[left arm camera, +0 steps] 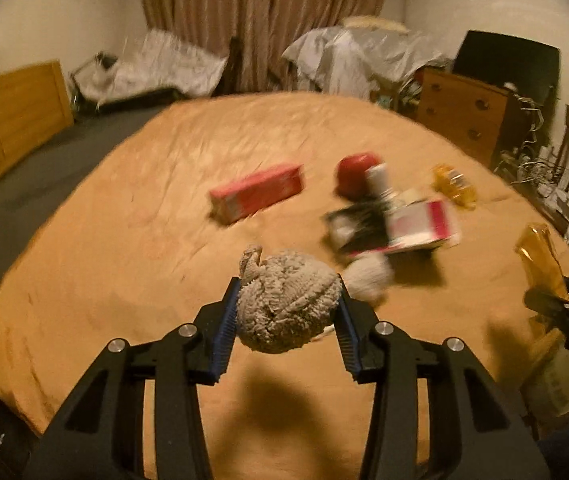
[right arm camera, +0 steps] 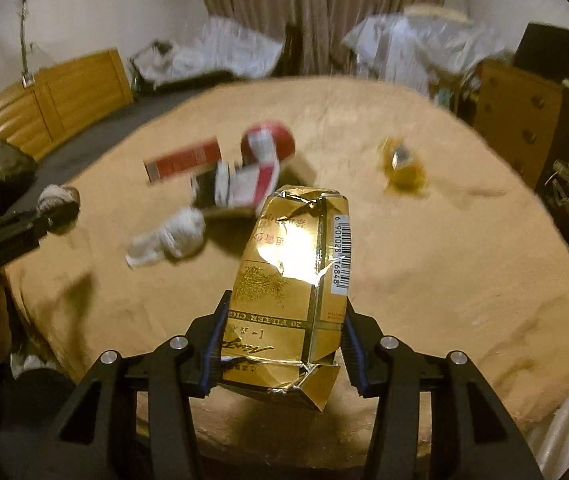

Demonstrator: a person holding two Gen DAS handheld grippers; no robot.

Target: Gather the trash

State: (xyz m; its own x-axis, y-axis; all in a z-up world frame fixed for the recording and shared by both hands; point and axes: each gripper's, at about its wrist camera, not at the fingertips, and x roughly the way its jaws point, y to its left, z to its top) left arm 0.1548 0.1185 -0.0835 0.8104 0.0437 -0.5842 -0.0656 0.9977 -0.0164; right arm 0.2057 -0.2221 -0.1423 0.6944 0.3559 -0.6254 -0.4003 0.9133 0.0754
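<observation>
Right now the left claw point(left arm camera: 288, 308) is pinching a crumpled paper wad point(left arm camera: 286, 300) while the right claw point(right arm camera: 282, 344) is squeezing a gold cigarette pack point(right arm camera: 290, 280) above the bed point(left arm camera: 124, 208). The crushed pack could be slipping loose. Beyond, a red box point(left arm camera: 256, 194) and wrappers are lying near curtains point(left arm camera: 260, 20).

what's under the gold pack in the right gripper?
Nothing supports it: the gold cigarette pack is clamped in the right hand-held gripper above the tan bedspread, its dark shadow below. The bedspread directly beneath is hidden by the pack.
</observation>
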